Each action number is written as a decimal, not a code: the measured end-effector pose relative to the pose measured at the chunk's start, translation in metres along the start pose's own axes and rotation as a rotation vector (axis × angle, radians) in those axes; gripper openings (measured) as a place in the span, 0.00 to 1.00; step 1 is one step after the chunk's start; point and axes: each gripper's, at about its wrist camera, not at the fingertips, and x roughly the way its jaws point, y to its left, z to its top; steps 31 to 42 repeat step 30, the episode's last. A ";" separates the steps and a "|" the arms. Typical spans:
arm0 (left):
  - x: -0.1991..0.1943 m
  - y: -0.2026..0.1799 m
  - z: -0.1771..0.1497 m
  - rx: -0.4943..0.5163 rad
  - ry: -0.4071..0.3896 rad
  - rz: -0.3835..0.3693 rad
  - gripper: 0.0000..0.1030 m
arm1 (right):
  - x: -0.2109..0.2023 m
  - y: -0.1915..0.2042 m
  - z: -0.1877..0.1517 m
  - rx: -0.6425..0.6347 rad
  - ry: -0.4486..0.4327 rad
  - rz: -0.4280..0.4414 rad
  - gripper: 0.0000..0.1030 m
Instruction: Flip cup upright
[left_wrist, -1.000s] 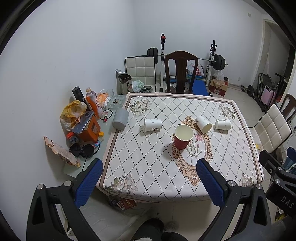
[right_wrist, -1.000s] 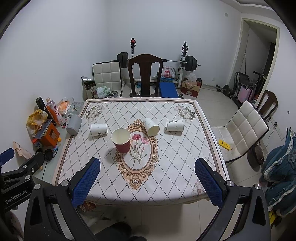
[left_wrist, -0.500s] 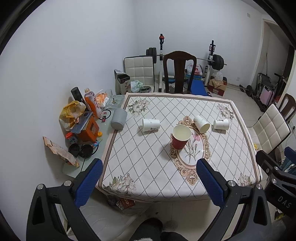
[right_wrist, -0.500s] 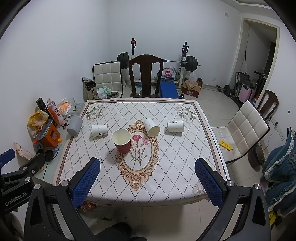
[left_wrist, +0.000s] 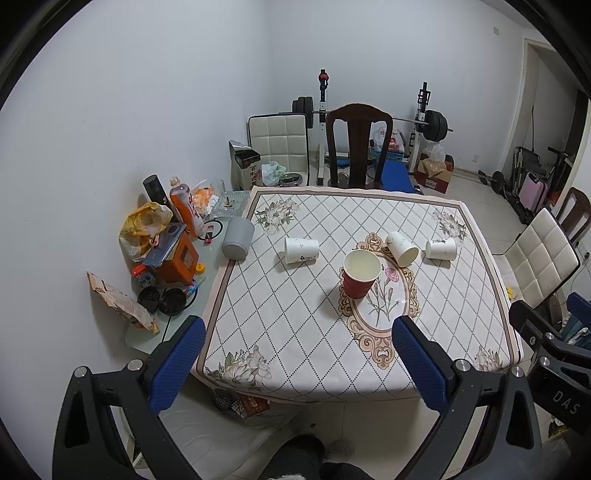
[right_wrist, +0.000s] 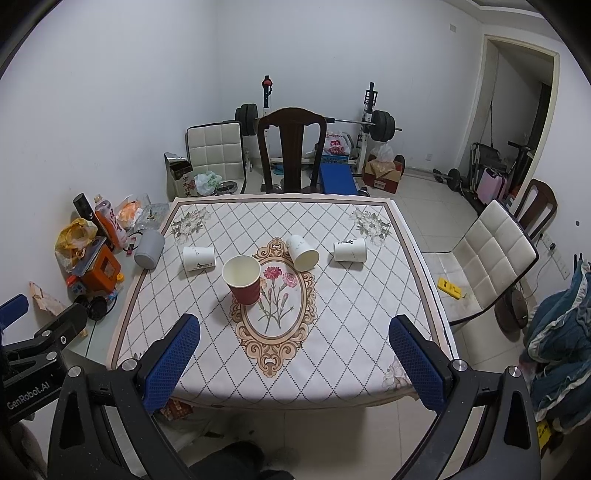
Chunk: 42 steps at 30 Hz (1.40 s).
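Observation:
A red paper cup (left_wrist: 360, 275) (right_wrist: 243, 278) stands upright near the middle of the table (left_wrist: 295, 325). Three white paper cups lie on their sides behind it: one at the left (left_wrist: 301, 250) (right_wrist: 198, 258), one in the middle (left_wrist: 402, 249) (right_wrist: 303, 253), one at the right (left_wrist: 440, 249) (right_wrist: 349, 251). My left gripper (left_wrist: 295, 365) is open and empty, off the table's near edge. My right gripper (right_wrist: 295, 362) is open and empty, also short of the near edge.
A grey cylinder (left_wrist: 238, 242) lies at the table's left edge beside a cluttered side surface with an orange box (left_wrist: 177, 258) and bottle (left_wrist: 186, 208). A dark wooden chair (left_wrist: 358, 144) stands behind the table. A white padded chair (right_wrist: 491, 254) stands at the right.
Both grippers have drawn back slightly from the table, and the view has shifted a little. The cups have not moved.

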 end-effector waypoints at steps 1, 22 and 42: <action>0.000 0.000 0.000 0.001 0.000 0.002 1.00 | 0.000 0.000 0.000 0.001 -0.001 0.000 1.00; -0.006 0.003 0.001 -0.007 -0.003 0.005 1.00 | 0.001 0.003 0.001 -0.008 -0.001 0.009 1.00; -0.007 0.006 0.001 -0.009 -0.007 0.006 1.00 | 0.000 0.004 0.001 -0.006 0.000 0.009 1.00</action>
